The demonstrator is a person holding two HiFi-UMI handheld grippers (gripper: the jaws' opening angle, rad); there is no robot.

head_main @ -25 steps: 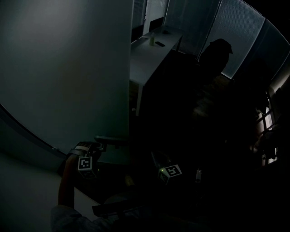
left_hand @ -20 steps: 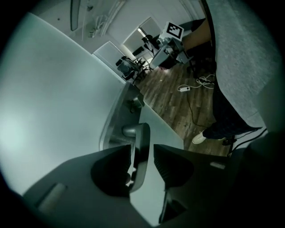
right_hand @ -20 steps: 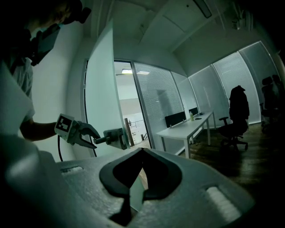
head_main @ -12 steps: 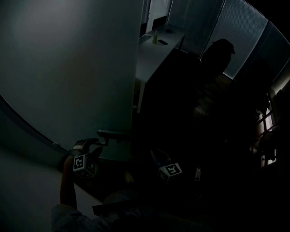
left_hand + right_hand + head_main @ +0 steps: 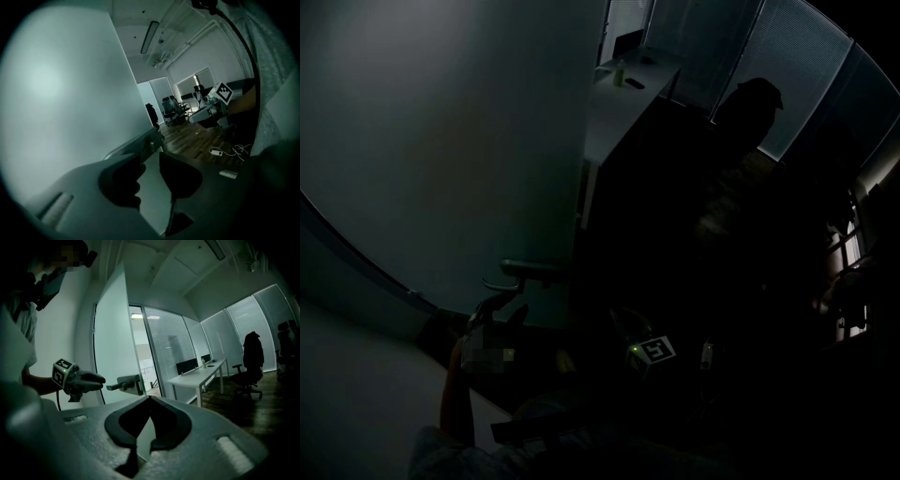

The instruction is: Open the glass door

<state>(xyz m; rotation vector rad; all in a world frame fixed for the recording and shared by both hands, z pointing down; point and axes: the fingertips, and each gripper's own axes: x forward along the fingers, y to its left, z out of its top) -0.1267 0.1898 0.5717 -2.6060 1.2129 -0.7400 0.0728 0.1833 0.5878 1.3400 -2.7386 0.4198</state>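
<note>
My right gripper (image 5: 150,399) is nearest, low down, jaws together on nothing. My left gripper (image 5: 150,161) has its jaws apart, though they have just been closing, and nothing is between them; its tips sit just short of the handle (image 5: 124,384). That handle juts out near the free edge of the glass door (image 5: 441,141). Past the edge stands a white bench (image 5: 619,103).

glass door (image 5: 450,141) top cropped, coat (image 5: 748,108) mere silhouette
</note>
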